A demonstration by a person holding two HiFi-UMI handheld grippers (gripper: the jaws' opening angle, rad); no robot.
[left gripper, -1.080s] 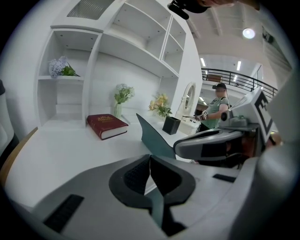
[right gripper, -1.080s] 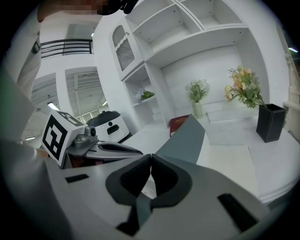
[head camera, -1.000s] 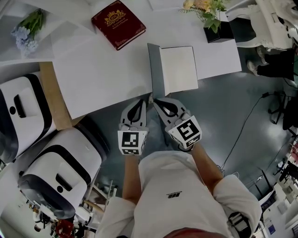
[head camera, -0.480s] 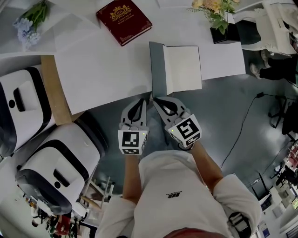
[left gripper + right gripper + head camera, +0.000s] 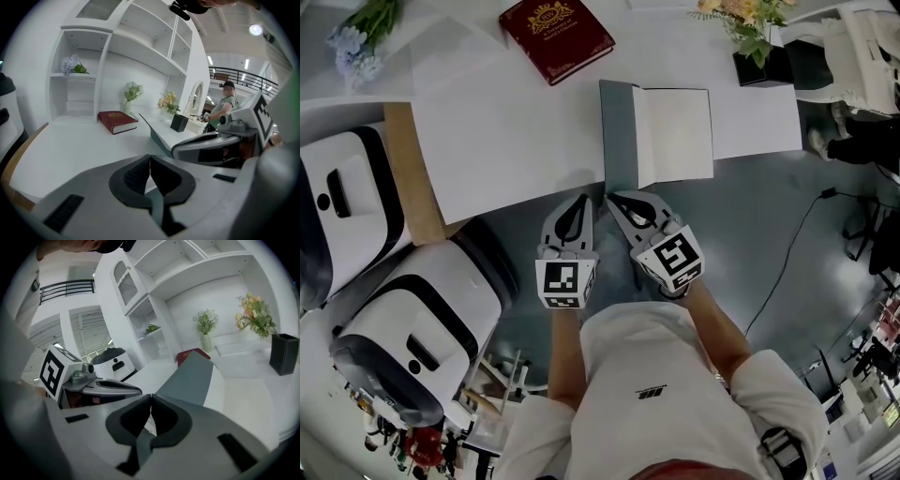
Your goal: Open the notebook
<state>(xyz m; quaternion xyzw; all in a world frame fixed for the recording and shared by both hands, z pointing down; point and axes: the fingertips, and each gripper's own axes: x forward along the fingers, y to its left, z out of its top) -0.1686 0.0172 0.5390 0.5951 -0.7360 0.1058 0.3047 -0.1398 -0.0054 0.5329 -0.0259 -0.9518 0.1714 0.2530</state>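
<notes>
Your left gripper hangs just off the table's near edge, jaws pressed together on nothing. Beside it, your right gripper is likewise closed and empty, its tip near the notebook's corner. The notebook lies at that edge, grey cover raised, blank page showing, so the opening looks done and the 2 tools sit free.

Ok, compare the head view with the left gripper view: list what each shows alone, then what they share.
Head view only: the wearer's white T-shirt and a black floor cable. Left gripper view only: the tall white shelf unit and an oval mirror. Both: the dark red hardcover book, the open grey-covered notebook and the right gripper.
</notes>
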